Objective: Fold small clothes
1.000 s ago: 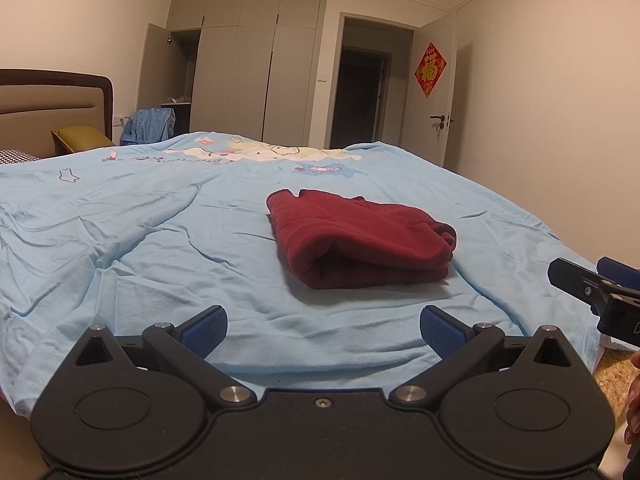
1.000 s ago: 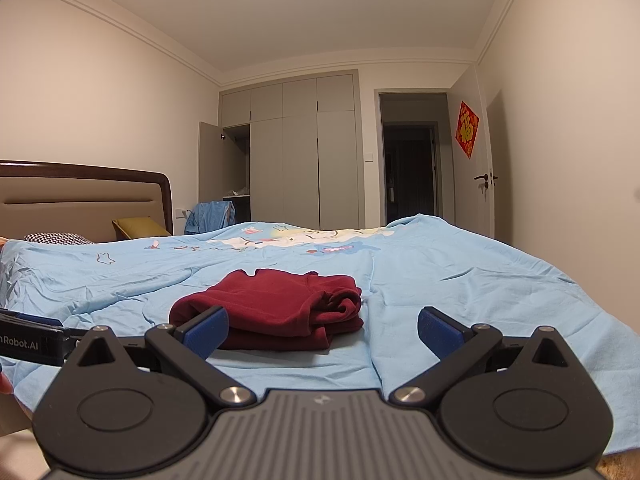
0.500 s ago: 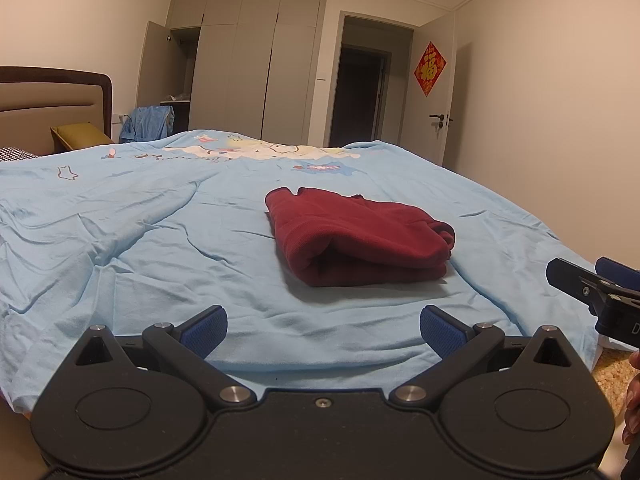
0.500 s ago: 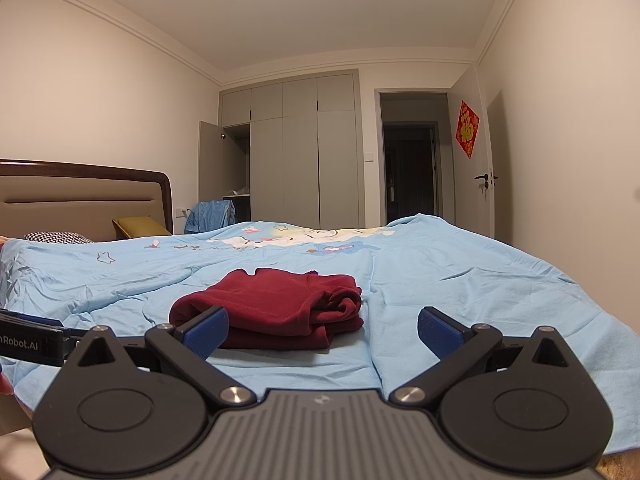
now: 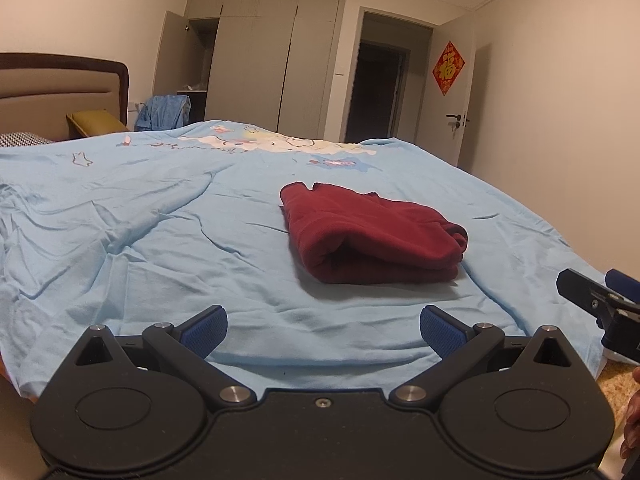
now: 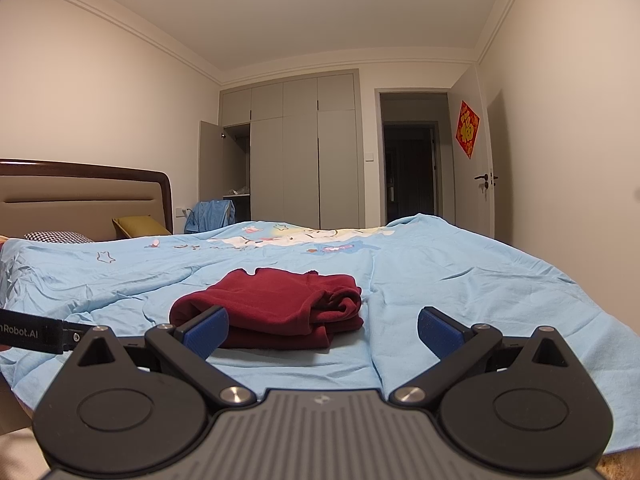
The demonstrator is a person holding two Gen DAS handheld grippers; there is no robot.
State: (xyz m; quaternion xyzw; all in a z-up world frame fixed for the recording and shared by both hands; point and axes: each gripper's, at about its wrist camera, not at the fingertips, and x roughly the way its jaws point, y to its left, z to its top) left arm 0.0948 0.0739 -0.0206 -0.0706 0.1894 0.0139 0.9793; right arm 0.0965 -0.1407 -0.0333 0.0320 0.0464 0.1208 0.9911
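Two grippers hang at the near edge of a bed, each with its blue-padded fingers spread wide and nothing between them. Seen from the left gripper (image 5: pixel 323 325), the folded dark red garment (image 5: pixel 372 236) lies on the light blue bedsheet (image 5: pixel 160 220) at about 1 o'clock, well apart from the fingers. Seen from the right gripper (image 6: pixel 323 325), the same garment (image 6: pixel 280 306) sits at about 11 o'clock, with the left finger pad (image 6: pixel 206 330) overlapping its near edge in the picture; whether they touch cannot be told.

Part of the left gripper's body shows at 9 o'clock in the right view, bearing white letters that read "nRobot.AI" (image 6: pixel 20 334), cut off at the frame edge. Its partner, the right gripper, shows at 3 o'clock in the left view (image 5: pixel 600 304).

A red diamond-shaped door hanging (image 6: pixel 467 128) with a gold Chinese character is fixed to the open white door (image 6: pixel 474 184) at about 2 o'clock. Cartoon prints (image 5: pixel 256 142) mark the far side of the wrinkled sheet. Grey floor-to-ceiling wardrobes (image 6: pixel 304 152) fill the back wall, one door swung open, a blue cloth (image 6: pixel 210 216) draped below it. A padded headboard (image 6: pixel 80 196) with a dark wooden frame stands at 9 o'clock, beside a mustard cushion (image 6: pixel 140 226) and a checked pillow (image 6: pixel 56 237).
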